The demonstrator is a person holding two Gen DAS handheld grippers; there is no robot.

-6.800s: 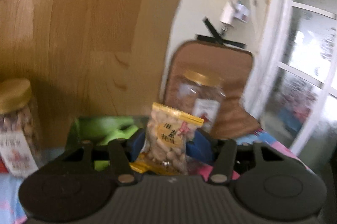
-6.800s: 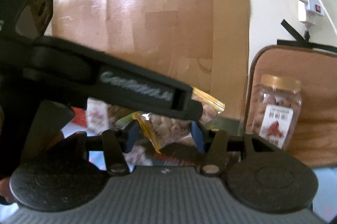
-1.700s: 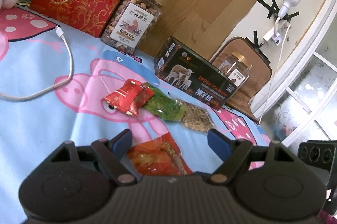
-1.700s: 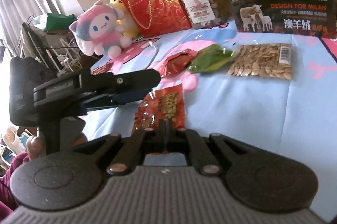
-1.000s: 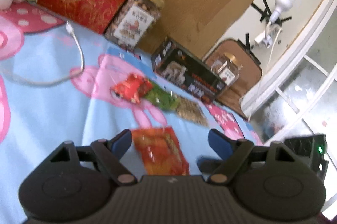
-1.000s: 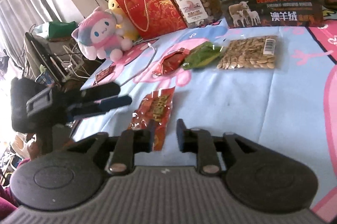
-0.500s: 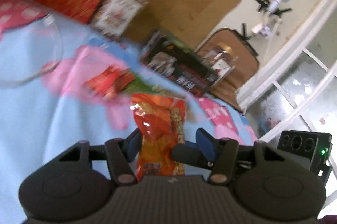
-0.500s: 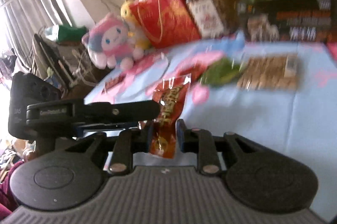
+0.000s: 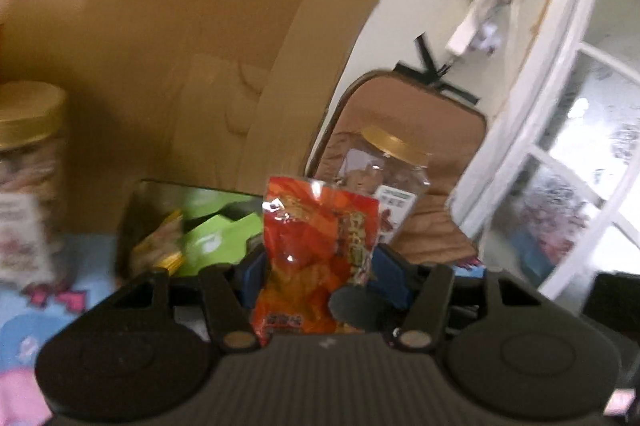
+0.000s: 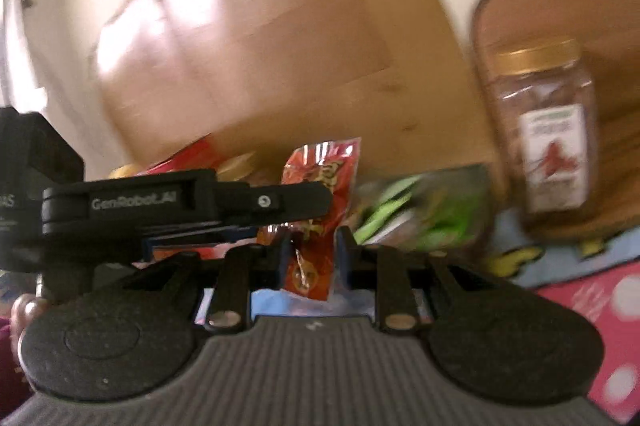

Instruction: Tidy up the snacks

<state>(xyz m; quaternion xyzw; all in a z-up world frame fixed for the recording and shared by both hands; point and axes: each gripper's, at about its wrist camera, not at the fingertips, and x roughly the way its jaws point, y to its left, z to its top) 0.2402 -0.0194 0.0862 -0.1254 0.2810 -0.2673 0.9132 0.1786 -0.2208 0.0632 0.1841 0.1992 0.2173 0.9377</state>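
Note:
A red-orange snack packet (image 9: 320,250) stands upright between the blue pads of my left gripper (image 9: 322,274), which is shut on it. My right gripper (image 10: 309,258) is also shut on the same red packet (image 10: 320,210), on its lower part, beside the left gripper's fingers (image 10: 248,202). Behind the packet is the open dark box (image 9: 136,222) with a green lining (image 9: 216,238) and a yellow peanut packet (image 9: 160,250) inside; it shows blurred in the right wrist view (image 10: 424,214).
A gold-lidded nut jar (image 9: 384,182) stands right of the box against a brown cushion (image 9: 440,114); it is also in the right wrist view (image 10: 548,146). Another jar (image 9: 28,182) stands at far left. A wooden board (image 9: 180,46) rises behind. The pink-and-blue cloth (image 10: 580,290) lies below.
Both grippers have lifted the red packet off the cloth and carried it up to the open box by the wooden board. The view is blurred from motion.

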